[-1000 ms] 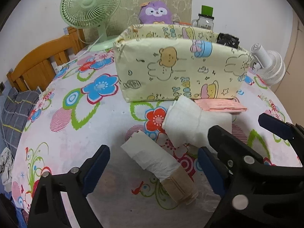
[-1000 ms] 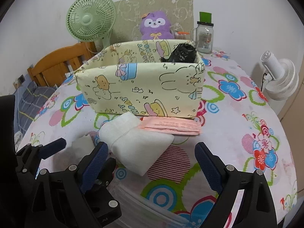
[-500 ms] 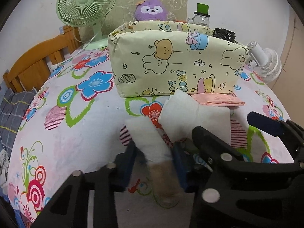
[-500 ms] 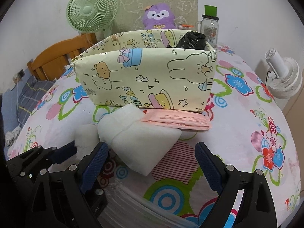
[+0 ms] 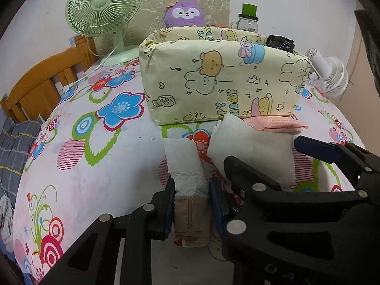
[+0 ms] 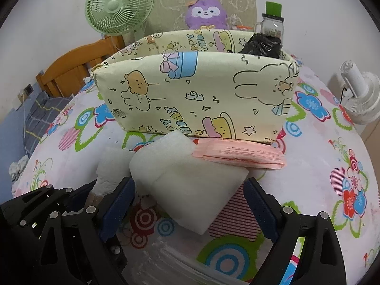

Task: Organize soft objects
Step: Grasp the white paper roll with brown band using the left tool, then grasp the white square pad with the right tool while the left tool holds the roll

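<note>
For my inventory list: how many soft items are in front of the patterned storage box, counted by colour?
White: 2 (rolled bundle, folded pad)
Pink: 1 (packet stack)
Total: 3

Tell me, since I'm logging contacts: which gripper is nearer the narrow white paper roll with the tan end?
Left. The left gripper has its jaws clamped on the narrow white paper roll; the right gripper straddles the white foam pad beside it.

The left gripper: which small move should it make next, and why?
Probably lift. The left gripper has just been closing and its pads now press the white roll, while the yellow box stands open-topped behind.
</note>
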A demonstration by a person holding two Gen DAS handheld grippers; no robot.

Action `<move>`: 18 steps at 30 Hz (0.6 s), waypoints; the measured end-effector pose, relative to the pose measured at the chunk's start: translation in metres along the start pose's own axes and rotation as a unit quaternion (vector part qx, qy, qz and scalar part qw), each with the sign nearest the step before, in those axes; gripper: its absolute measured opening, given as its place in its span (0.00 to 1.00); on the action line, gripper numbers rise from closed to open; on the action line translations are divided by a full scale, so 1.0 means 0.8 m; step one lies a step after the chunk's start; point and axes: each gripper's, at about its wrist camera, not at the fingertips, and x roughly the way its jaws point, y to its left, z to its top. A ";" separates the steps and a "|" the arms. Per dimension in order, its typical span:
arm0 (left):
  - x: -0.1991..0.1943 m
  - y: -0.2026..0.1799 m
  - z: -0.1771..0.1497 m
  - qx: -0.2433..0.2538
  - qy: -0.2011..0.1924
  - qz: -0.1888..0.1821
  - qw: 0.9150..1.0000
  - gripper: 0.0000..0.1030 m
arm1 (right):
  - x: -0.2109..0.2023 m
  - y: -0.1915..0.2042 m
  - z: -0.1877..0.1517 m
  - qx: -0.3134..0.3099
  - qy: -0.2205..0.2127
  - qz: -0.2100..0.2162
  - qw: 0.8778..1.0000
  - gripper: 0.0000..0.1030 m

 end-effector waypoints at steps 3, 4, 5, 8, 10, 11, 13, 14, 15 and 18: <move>0.002 0.003 0.002 -0.002 0.001 -0.004 1.000 0.27 | 0.005 0.000 0.003 0.004 0.004 -0.002 1.000 0.92; 0.003 0.004 0.003 -0.003 0.001 -0.004 1.000 0.27 | 0.006 0.000 0.004 0.006 0.005 -0.003 1.000 0.92; 0.004 0.005 0.005 -0.004 0.001 -0.005 1.000 0.27 | 0.008 0.001 0.005 0.007 0.004 -0.004 1.000 0.92; 0.007 0.007 0.009 -0.005 0.001 -0.007 1.000 0.27 | 0.013 0.004 0.009 0.009 0.000 -0.008 1.000 0.93; 0.009 0.008 0.011 -0.006 0.000 -0.009 1.000 0.27 | 0.016 0.005 0.011 0.011 -0.001 -0.010 1.000 0.95; 0.010 0.009 0.012 -0.006 0.000 -0.010 1.000 0.27 | 0.017 0.005 0.011 0.012 -0.001 -0.011 1.000 0.95; 0.011 0.009 0.013 -0.005 0.001 -0.011 1.000 0.27 | 0.020 0.003 0.013 0.014 -0.002 -0.012 1.000 0.98; 0.011 0.009 0.013 -0.005 0.001 -0.012 1.000 0.27 | 0.022 0.003 0.013 0.016 -0.002 -0.013 1.000 0.99; 0.011 0.009 0.014 -0.005 0.001 -0.012 1.000 0.27 | 0.024 0.002 0.013 0.018 -0.001 -0.012 1.000 1.00; 0.011 0.009 0.014 -0.006 0.001 -0.015 1.000 0.27 | 0.028 0.004 0.015 0.020 -0.002 -0.014 1.000 1.00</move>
